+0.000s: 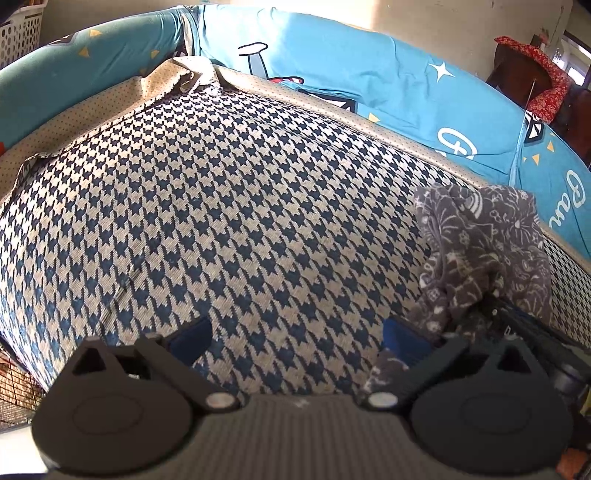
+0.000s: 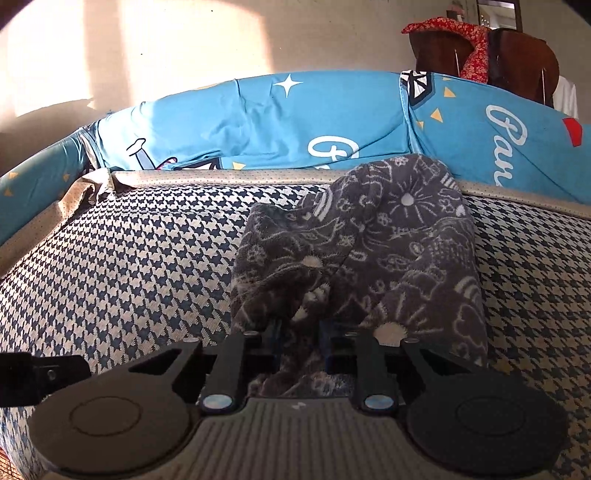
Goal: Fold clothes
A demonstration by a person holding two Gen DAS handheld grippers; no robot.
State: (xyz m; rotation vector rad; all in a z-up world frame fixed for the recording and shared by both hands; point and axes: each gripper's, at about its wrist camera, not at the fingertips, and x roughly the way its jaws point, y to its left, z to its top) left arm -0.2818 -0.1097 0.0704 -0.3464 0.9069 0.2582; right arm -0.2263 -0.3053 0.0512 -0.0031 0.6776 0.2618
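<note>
A dark grey garment (image 2: 369,240) with a white doodle print lies bunched on the houndstooth cushion (image 2: 129,266). My right gripper (image 2: 300,332) has its blue pads close together and pinched on the near edge of the cloth, which rises in a heap beyond the fingers. In the left wrist view the same garment (image 1: 491,240) hangs at the right, over the dark body of the right gripper (image 1: 524,332). My left gripper (image 1: 295,339) stands open above the bare cushion (image 1: 221,203). A fold of grey cloth lies just beside its right finger (image 1: 400,338), not between the pads.
A bright blue cartoon-print quilt (image 2: 295,122) is piled along the far edge of the cushion. Behind it a red floral cloth (image 2: 461,40) is draped over a dark wooden chair. A white perforated basket (image 1: 18,33) stands at the far left. A beige dotted border (image 1: 92,107) edges the cushion.
</note>
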